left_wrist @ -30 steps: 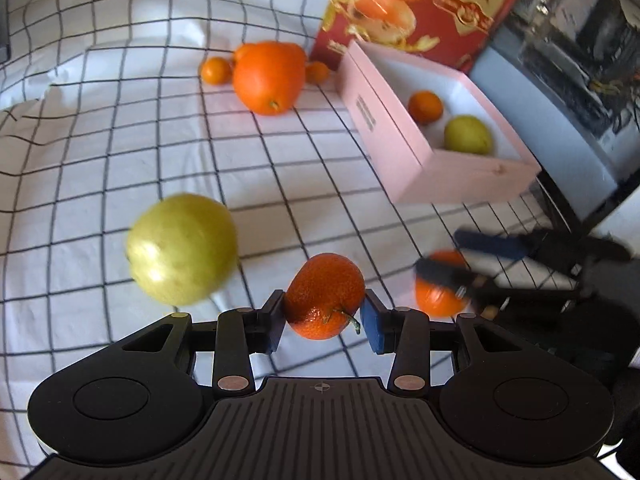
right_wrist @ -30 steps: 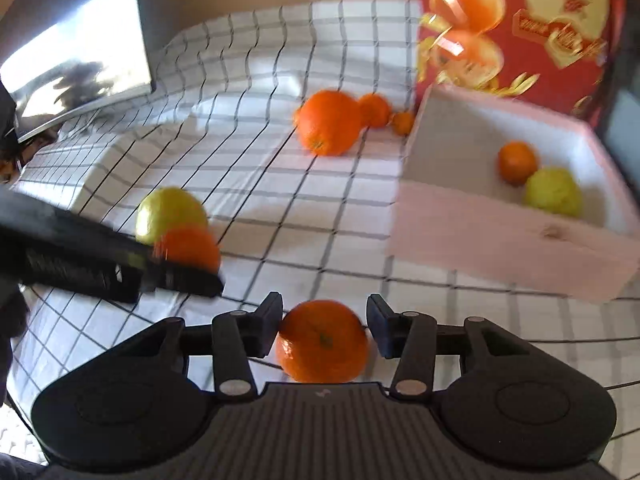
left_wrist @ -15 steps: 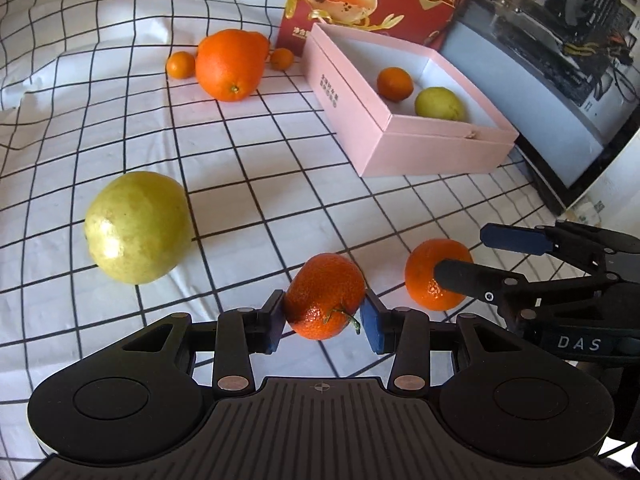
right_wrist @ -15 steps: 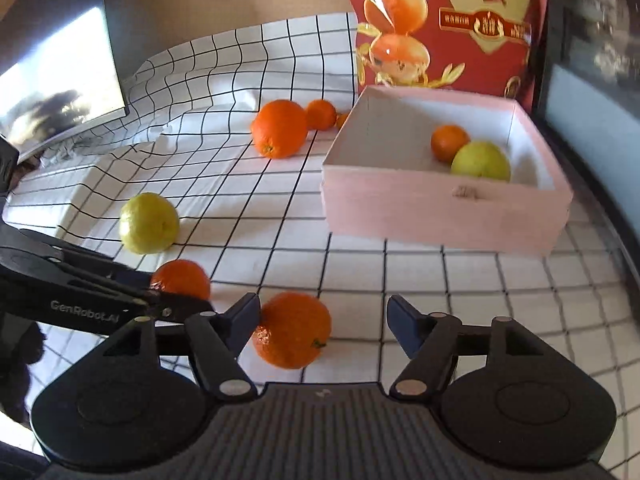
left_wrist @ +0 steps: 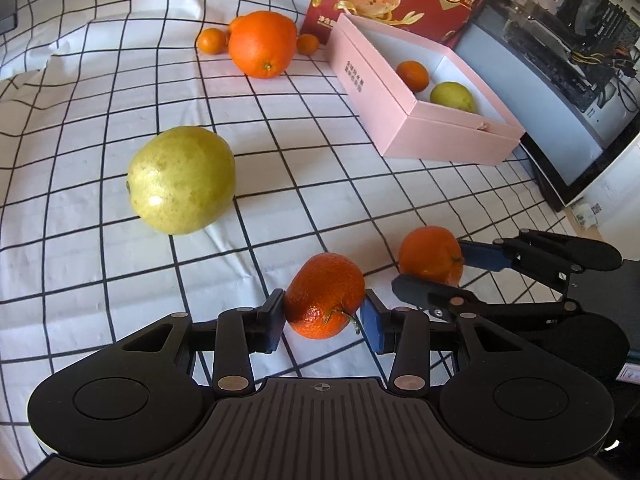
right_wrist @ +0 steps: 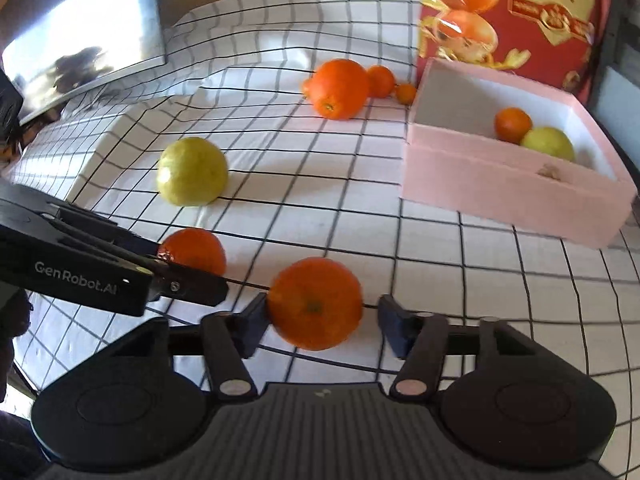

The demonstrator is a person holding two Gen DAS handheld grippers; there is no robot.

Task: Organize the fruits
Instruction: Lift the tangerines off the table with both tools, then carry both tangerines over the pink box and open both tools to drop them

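The left gripper [left_wrist: 323, 316] squeezes a small stemmed orange [left_wrist: 325, 295] between both its pads, low over the checked cloth [left_wrist: 100, 80]. The right gripper [right_wrist: 320, 320] is closing its jaws around another orange [right_wrist: 315, 303]; one pad touches it, but a small gap shows at the other pad. A big green fruit [left_wrist: 181, 179] sits on the cloth close by, a big orange [left_wrist: 262, 44] and small ones lie farther back, and the pink box [left_wrist: 404, 120] holds one orange [left_wrist: 413, 75] and one green fruit [left_wrist: 453, 97].
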